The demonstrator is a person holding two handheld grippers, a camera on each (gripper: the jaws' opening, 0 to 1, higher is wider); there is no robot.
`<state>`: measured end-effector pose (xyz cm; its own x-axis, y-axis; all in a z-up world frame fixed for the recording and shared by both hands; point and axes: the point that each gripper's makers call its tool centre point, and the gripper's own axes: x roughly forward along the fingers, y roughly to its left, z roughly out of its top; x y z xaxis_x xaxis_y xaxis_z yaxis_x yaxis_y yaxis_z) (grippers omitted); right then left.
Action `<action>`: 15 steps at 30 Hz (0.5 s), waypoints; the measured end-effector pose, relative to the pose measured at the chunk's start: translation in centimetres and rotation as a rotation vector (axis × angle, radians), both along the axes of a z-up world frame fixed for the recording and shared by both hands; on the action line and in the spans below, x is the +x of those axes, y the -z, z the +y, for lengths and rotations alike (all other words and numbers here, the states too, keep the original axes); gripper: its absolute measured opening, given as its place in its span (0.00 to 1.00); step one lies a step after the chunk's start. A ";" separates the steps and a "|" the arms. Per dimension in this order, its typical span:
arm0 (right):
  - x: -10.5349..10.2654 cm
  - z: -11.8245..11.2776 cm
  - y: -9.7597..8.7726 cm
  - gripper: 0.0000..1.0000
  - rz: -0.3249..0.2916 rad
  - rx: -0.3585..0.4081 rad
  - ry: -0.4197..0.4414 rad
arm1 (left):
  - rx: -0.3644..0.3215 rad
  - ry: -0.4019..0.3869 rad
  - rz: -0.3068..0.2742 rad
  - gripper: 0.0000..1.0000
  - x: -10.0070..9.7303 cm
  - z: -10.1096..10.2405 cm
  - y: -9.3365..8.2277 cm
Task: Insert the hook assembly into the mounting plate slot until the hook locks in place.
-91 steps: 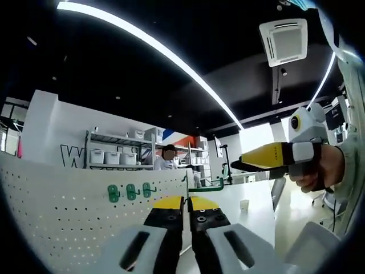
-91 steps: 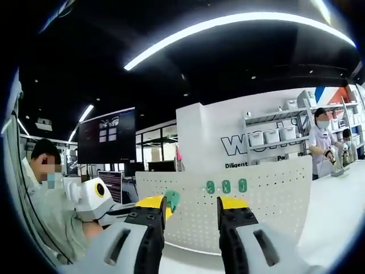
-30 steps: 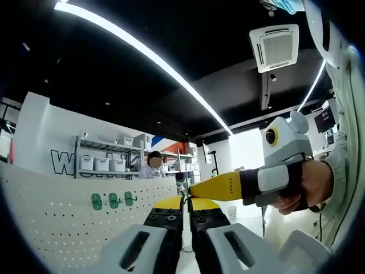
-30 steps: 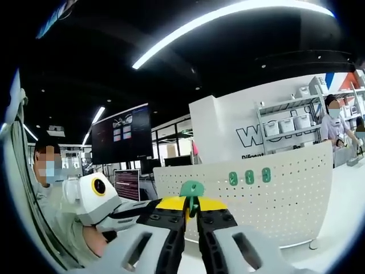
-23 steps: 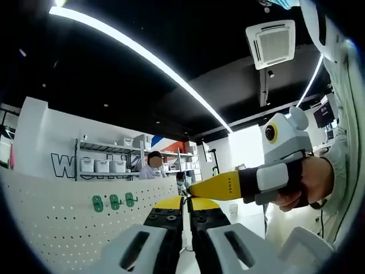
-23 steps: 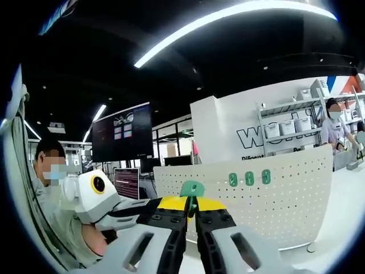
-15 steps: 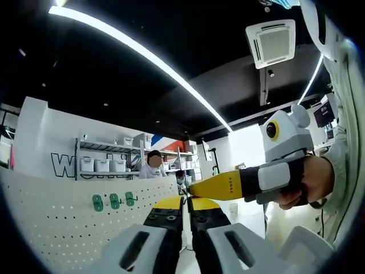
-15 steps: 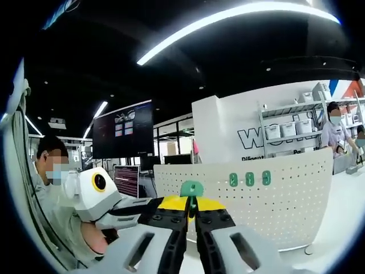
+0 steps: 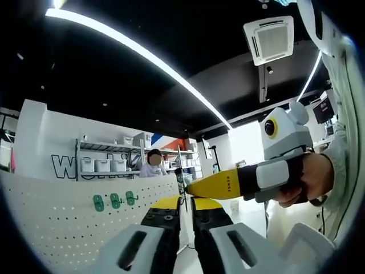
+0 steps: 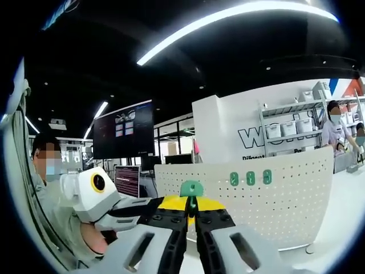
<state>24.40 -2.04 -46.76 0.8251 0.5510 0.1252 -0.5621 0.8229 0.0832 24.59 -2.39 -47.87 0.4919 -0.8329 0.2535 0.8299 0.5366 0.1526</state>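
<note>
Right gripper view: the right gripper point(image 10: 191, 206) has its jaws closed on the green hook assembly point(image 10: 191, 189), whose rounded top rises above the yellow jaw tips. Behind it stands the white perforated mounting plate point(image 10: 285, 188), upright on a white table point(image 10: 342, 211), with three green hooks point(image 10: 250, 178) already seated in a row near its upper edge; open plate surface lies below and to either side of them. The left gripper point(image 10: 142, 206) reaches in from the left, its tip beside the right gripper's jaws.

Left gripper view: the left gripper point(image 9: 183, 202) has its jaws nearly together; whether it grips anything cannot be told. The right gripper, held in a hand point(image 9: 311, 182), crosses just above its tips. The plate's right edge point(image 9: 178, 194) ends just left of the jaws.
</note>
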 end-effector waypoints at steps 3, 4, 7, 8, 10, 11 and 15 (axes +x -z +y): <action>0.0 0.0 0.1 0.01 0.001 -0.001 -0.001 | 0.000 0.000 0.001 0.09 0.0 0.0 0.1; 0.0 0.0 0.1 0.01 0.001 0.000 -0.001 | 0.000 0.000 0.003 0.09 0.0 0.0 0.1; 0.0 0.0 0.1 0.01 0.001 0.002 0.000 | 0.002 0.001 0.003 0.10 -0.1 0.0 0.2; 0.0 0.0 0.1 0.01 0.002 0.002 -0.001 | 0.002 0.002 0.003 0.10 -0.1 0.0 0.2; -0.1 0.1 0.0 0.01 0.003 0.005 -0.001 | 0.005 -0.003 0.003 0.12 -0.1 0.0 0.3; -0.1 0.1 0.0 0.01 0.003 0.006 -0.001 | 0.003 -0.004 0.005 0.14 0.0 0.1 0.3; -0.1 0.0 0.1 0.01 0.004 0.008 0.000 | -0.001 -0.013 0.012 0.16 0.1 0.3 0.4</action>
